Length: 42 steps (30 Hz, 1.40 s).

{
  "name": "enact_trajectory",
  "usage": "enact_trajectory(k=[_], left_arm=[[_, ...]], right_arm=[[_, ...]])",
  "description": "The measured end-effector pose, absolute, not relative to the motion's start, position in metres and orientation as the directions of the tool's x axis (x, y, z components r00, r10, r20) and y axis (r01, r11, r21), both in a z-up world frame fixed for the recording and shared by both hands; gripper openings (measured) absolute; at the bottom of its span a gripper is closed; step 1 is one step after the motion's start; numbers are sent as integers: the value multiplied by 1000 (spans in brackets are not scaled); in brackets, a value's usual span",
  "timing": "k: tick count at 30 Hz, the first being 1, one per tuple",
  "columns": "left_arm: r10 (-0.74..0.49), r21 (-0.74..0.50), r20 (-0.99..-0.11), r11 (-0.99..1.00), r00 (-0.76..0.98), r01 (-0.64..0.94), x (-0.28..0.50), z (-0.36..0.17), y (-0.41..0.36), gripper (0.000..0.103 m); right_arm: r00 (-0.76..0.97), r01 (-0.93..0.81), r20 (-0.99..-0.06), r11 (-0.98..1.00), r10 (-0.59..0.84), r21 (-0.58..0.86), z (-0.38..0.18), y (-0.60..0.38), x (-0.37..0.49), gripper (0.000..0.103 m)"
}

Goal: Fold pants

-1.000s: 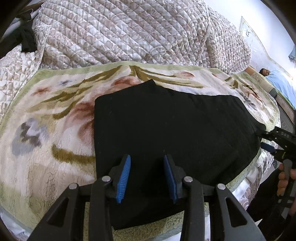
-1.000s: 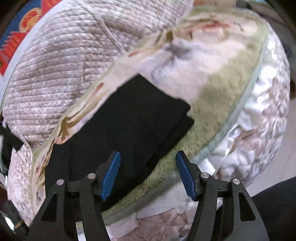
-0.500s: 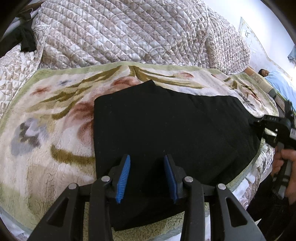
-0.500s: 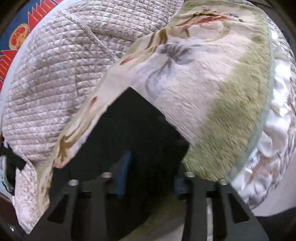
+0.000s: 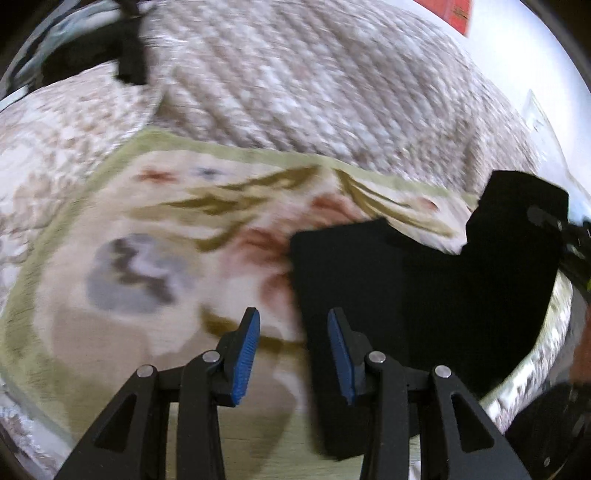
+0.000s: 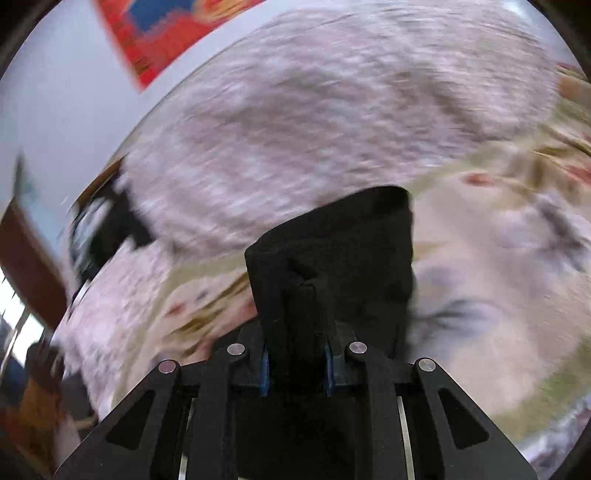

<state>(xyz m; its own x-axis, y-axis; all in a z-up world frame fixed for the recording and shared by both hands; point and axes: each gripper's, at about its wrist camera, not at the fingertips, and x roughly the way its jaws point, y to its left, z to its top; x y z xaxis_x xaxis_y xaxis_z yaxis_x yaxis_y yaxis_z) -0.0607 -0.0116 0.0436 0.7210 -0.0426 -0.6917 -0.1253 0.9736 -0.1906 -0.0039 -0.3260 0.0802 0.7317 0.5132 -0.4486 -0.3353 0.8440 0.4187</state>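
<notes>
The black pants (image 5: 424,295) lie folded on a floral fleece blanket (image 5: 155,266), to the right in the left wrist view. Their right end is lifted off the blanket and held by my right gripper (image 5: 546,221). In the right wrist view my right gripper (image 6: 295,365) is shut on a bunched fold of the black pants (image 6: 332,251), which stands up between its blue pads. My left gripper (image 5: 293,350) is open and empty, low over the blanket at the pants' left edge. Both views are motion-blurred.
A quilted beige bedspread (image 5: 314,81) is piled behind the blanket. A dark item (image 5: 110,48) lies at the far left of it. A white wall with a red poster (image 6: 173,29) is behind the bed. The bed's edge (image 5: 528,369) drops off at the right.
My right gripper closed on the right end of the pants and lifted it up and leftward. My left gripper shifted left, from over the pants to their left edge, still open.
</notes>
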Motion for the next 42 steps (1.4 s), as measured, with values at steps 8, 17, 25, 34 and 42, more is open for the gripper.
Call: enact_trajectory(k=[8,17,25,34,42], left_arm=[[24,-222,-702,942,712,-250,-71,38,33,41],[9,-231,-701,943,714,-239,-73,37,33,41],[9,-226,-711,944,703,-240,-72,33,34,41],[21,-213,-712,946,702,-244,-70,32,32,41],[26,-215,-701,945,713,-245,-69,34,32,41]], right_arm=[[461,-571,-639,757,616,317,1,-208,-12,21],[515,-622,-621,756,591,203,12,-197,-35,21],[513,-650,-641,746,571,145,-13,-184,-48,22],[506,-669,-638,731,581,136,-17,-179,-49,25],[449,-711,-578,665,681,231,5,-194,-62,49]])
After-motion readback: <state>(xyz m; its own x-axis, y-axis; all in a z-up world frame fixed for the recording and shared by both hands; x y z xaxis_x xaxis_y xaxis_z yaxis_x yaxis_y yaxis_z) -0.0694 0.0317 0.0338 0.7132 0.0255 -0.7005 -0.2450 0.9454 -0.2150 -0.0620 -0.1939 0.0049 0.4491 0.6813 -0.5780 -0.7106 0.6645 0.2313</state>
